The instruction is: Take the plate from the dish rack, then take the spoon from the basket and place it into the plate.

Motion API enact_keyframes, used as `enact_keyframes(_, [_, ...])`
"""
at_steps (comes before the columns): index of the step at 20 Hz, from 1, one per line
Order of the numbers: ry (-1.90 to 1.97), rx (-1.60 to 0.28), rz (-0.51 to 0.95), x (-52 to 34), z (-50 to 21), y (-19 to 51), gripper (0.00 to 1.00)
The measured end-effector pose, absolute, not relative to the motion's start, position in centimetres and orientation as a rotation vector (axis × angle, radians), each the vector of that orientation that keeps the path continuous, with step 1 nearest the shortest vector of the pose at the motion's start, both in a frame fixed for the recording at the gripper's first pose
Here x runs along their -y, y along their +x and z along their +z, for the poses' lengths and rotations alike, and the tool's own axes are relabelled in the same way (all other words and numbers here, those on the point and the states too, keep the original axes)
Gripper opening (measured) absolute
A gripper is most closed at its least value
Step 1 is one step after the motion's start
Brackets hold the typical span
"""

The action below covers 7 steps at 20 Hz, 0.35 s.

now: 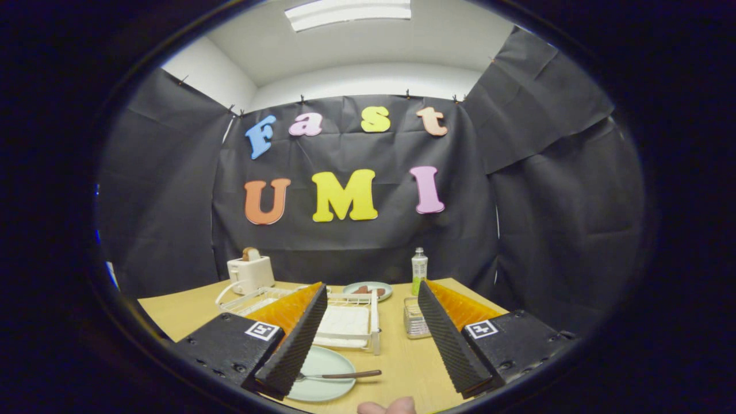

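Hand-held gripper (pixel 372 339): its two fingers are standing wide apart and are holding nothing; they are hanging over the table.
Plate (pixel 322 374): a pale green plate is lying flat on the table, low between the fingers and partly tucked under the left finger.
Spoon (pixel 339 376): it is resting on the plate with its bowl end on the plate and its dark handle sticking out past the rim toward the right finger.
Dish rack (pixel 351 322): a white rack is sitting just beyond the plate, between the fingers, with a white tray inside it.
Basket (pixel 415 319): a small see-through basket is standing to the right of the dish rack, just beside the right finger.
Toaster (pixel 250 272): a white toaster is sitting at the far left of the table with a slice of bread poking up from it.
Far plate (pixel 368 289): another pale plate with brown food on it is sitting behind the dish rack.
Bottle (pixel 419 270): a clear bottle with green drink is standing upright near the back of the table.
Table (pixel 402 356): a light wooden top is carrying all of these things.
Fingertips (pixel 386 407): a person's fingertips are peeking in at the near edge of the table.
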State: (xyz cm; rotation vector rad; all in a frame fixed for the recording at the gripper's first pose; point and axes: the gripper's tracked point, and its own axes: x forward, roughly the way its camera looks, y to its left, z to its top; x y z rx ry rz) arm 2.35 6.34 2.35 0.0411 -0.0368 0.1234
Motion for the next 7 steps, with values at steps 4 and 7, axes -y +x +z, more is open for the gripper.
enact_keyframes(4, [0.033, 0.045, 0.114, -6.22, 2.62, 1.95, 1.00])
enact_keyframes(7, [0.032, 0.046, 0.108, -6.20, 2.82, 1.73, 1.00])
